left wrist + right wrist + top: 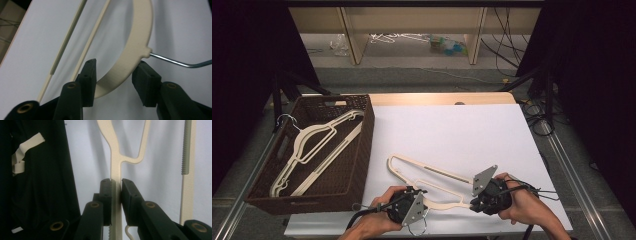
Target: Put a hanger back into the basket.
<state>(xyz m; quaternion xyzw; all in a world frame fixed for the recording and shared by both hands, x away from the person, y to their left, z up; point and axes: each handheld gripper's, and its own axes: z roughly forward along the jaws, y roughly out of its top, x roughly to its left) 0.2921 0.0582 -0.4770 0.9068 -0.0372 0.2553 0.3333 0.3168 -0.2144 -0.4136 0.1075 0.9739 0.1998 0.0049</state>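
The right gripper [116,182] is clenched on a thin arm of the cream hanger [432,180]; in the right gripper view its two pads press flat against that strip from both sides, just below the spot where the strip forks. The left gripper [116,72] stands partly open, with the hanger's curved neck between its jaws. In the left gripper view one pad sits by the neck right under the root of the metal hook [175,61], while the other pad stands clear of the plastic, so nothing is firmly grasped there.

The hanger lies on the white table [452,130] near its front edge, running from mid-table toward the front right corner. In the high view both hands and the grey plates cover the jaws, so the grips cannot be read from there, and the hook is only a faint loop at the front edge.

The high view alone takes in the brown wicker basket [362,150] at the table's left edge, with more cream hangers [317,145] lying inside it. The right gripper view has a dark mass along its left side that is hard to make out.
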